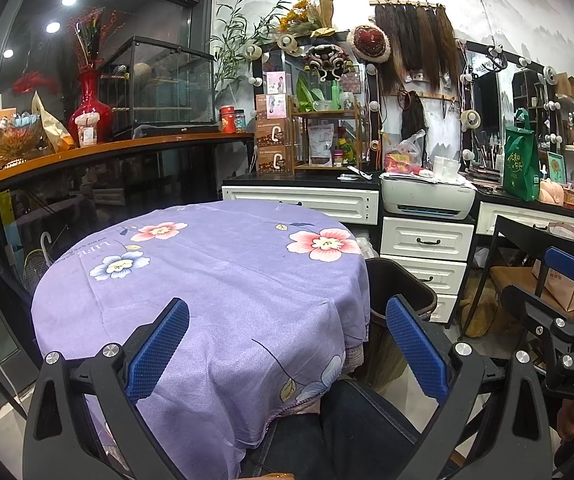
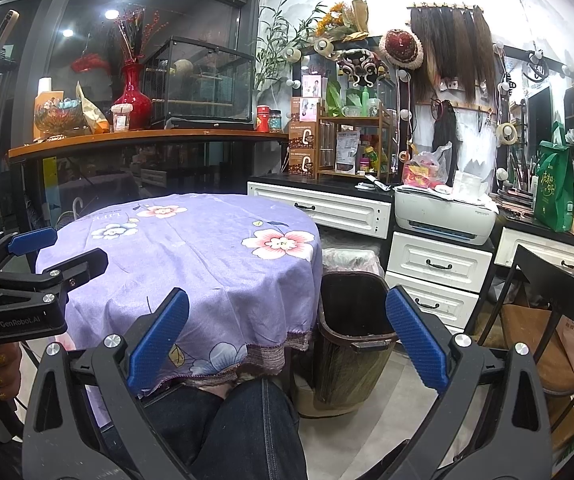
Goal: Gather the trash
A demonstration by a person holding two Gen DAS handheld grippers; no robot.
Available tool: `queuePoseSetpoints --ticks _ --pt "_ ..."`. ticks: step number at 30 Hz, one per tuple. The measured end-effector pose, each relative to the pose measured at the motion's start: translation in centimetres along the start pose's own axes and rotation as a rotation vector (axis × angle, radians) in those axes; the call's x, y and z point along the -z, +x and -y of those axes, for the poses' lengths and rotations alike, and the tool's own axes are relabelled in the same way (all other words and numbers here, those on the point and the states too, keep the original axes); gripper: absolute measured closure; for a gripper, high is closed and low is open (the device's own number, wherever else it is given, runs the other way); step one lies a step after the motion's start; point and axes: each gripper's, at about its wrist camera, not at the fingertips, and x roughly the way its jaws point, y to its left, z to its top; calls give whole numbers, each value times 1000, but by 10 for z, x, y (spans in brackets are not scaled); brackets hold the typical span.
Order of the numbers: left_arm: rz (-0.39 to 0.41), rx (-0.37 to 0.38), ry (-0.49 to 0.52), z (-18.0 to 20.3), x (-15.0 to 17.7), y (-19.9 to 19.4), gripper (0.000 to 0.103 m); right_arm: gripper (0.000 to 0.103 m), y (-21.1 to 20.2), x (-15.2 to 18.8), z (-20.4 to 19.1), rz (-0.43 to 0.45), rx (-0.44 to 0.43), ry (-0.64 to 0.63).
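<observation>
A: Left gripper (image 1: 287, 350), right gripper (image 2: 287, 338): jaws?
B: Both spread wide, released, touching nothing.
A: Trash?
B: None discernible on the purple cloth (image 1: 215, 280) covering the surface. Bin (image 2: 353, 320) stands just beside it, inside too dark to read.

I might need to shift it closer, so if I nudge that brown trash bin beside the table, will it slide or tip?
The brown trash bin is tall and narrow, so a push near the rim would likely tip it. Its inside looks dark and mostly empty, so it is probably light and would slide on the smooth floor if pushed low. Its walls look like rigid plastic, unlikely to flex.
</observation>
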Motion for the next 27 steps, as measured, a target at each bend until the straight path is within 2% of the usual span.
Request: queuePoseSetpoints --ticks 27 --pt "-2 3 12 -4 3 2 5 6 0 -1 0 -1 0 1"
